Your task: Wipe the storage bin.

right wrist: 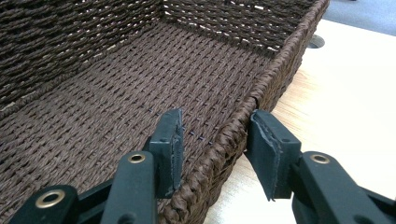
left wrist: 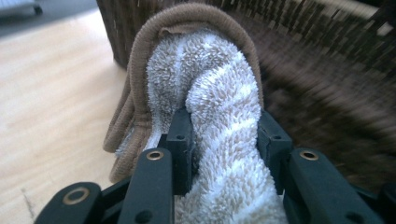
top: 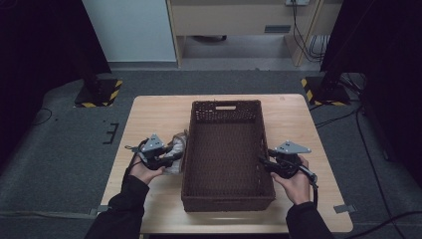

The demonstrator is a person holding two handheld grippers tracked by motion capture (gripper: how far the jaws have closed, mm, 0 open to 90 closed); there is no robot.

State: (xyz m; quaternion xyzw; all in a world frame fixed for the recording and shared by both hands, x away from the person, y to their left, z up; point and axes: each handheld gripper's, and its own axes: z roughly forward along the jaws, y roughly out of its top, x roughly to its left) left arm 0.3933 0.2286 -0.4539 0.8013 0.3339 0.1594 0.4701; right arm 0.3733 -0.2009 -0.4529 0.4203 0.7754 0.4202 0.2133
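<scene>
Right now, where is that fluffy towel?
In the high view the towel sits left of the basket, against its wall, clamped in the left gripper.

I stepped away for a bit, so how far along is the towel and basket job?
Done: the left gripper is shut on the towel, held beside the basket. In hand: the right gripper straddles the basket's rim, pads not pressing. Left: the towel isn't in the basket yet; its floor shows bare.

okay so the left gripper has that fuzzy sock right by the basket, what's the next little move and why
Probably lift the sock over the basket's left wall and inward. The left gripper is clamped on it just outside that wall, the basket is empty, and the right gripper straddles the opposite rim, seemingly steadying it.
</scene>
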